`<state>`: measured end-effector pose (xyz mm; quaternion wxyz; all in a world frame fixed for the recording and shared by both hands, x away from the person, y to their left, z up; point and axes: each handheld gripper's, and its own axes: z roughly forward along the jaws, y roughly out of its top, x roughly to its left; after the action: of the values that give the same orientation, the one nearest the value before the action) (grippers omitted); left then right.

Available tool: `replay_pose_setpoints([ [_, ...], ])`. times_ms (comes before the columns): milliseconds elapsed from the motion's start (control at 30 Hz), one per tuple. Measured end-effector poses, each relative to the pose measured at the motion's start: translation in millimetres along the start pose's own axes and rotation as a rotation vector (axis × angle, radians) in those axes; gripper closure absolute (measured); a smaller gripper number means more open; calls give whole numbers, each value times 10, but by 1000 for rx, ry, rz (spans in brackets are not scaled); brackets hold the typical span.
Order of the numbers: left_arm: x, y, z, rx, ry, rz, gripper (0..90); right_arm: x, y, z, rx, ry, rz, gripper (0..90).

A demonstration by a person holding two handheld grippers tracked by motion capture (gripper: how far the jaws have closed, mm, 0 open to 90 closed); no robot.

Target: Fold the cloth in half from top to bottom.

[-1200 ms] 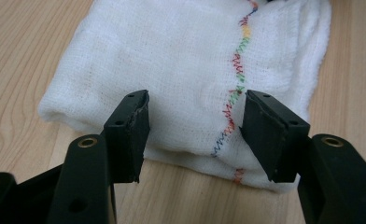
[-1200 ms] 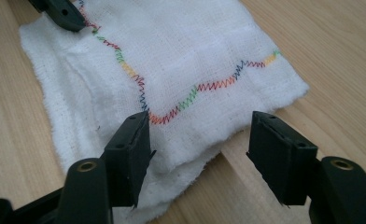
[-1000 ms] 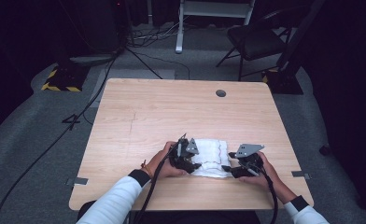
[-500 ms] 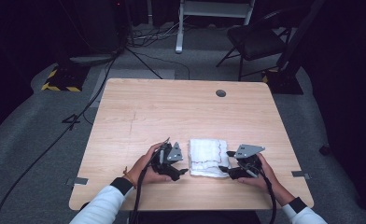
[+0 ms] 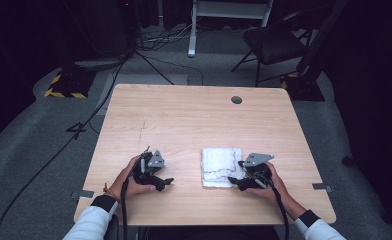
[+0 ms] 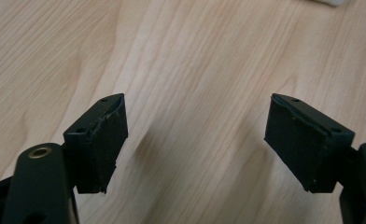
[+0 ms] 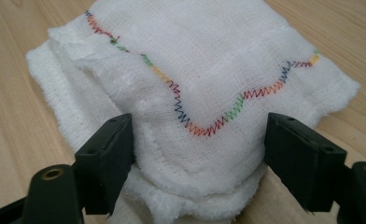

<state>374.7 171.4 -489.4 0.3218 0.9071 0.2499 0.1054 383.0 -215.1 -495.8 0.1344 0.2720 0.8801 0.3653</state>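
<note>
The wooden table carries a folded white cloth toward its near edge, at about five o'clock from the tabletop's centre. The cloth lies flat as a nearly square stack, slightly longer from near to far, so its long axis runs roughly twelve to six in the high view; its rainbow zigzag stitching runs wavily across the top layer in the right gripper view.

The right gripper sits at the cloth's four o'clock corner. Its jaws have just been opening and stand wide apart, with the cloth's bunched edge between them and the left pad against the fabric, not pinching. The left gripper rests at nine o'clock from the cloth, well apart, jaws spread wide over bare wood with nothing between them.

The work looks like folding with the cloth just let go. To finish well, I would draw the right gripper straight back toward six o'clock, low and level, so the pad does not drag the top layer and undo the fold; any further fold should take all layers of that edge together
</note>
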Motion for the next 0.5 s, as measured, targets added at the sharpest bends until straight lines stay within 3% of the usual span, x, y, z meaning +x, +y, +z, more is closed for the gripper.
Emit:
replay_pose_setpoints([
  [67,61,-66,2,12,-2,-24,214,-45,20,32,0,-4,24,243],
  [133,119,-110,3,-5,-20,-52,205,-98,46,69,3,1,46,240],
  [233,171,-144,-1,-24,-11,-57,210,-171,99,138,4,5,73,240],
  [433,180,-177,12,-53,-11,-63,190,-292,205,263,5,22,85,235],
  [500,179,-187,13,-59,-11,-63,188,-309,237,278,19,24,68,220],
])
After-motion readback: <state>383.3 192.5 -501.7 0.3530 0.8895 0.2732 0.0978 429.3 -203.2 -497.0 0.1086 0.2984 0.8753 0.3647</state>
